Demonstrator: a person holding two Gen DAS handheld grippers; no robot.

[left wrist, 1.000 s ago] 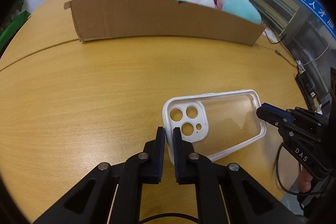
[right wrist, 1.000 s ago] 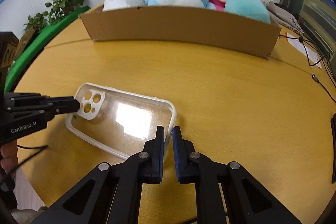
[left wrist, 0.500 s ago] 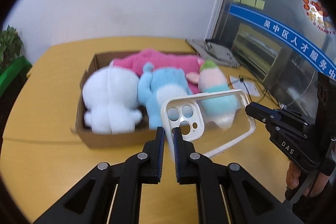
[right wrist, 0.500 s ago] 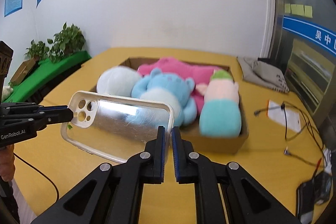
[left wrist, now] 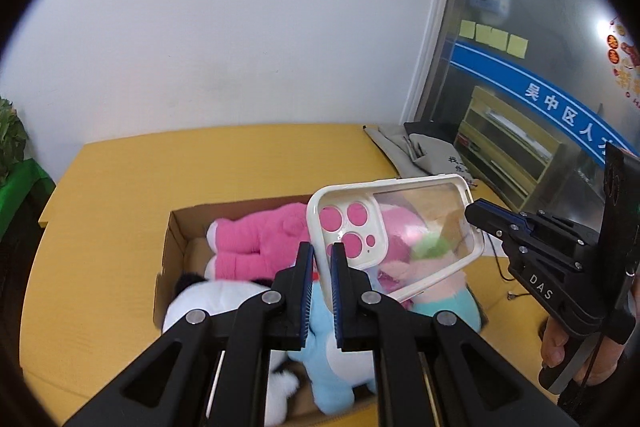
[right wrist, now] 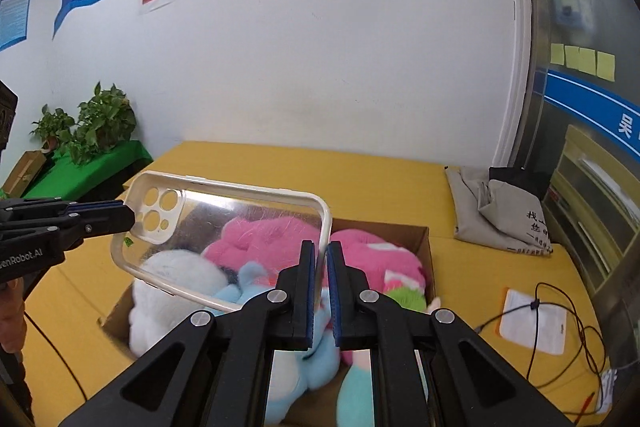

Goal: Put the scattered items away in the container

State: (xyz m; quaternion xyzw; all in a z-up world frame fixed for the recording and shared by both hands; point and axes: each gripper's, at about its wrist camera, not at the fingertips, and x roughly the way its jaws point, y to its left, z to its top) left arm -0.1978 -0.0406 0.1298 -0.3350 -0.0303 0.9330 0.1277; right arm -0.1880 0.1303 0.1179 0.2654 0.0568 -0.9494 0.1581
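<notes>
Cardboard box of plush toys lies beneath the phone case, pinched by both tools.

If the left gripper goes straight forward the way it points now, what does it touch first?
Beyond the phone case clamped in the left gripper, probably the pink plush toy in the cardboard box. Depth is hard to judge in this view.

On my left wrist view the right gripper body reads "DAS". On my right wrist view the left gripper body reads "GenRobot.AI", partly cut off. The blue band on the glass reads "吴中区人".
</notes>
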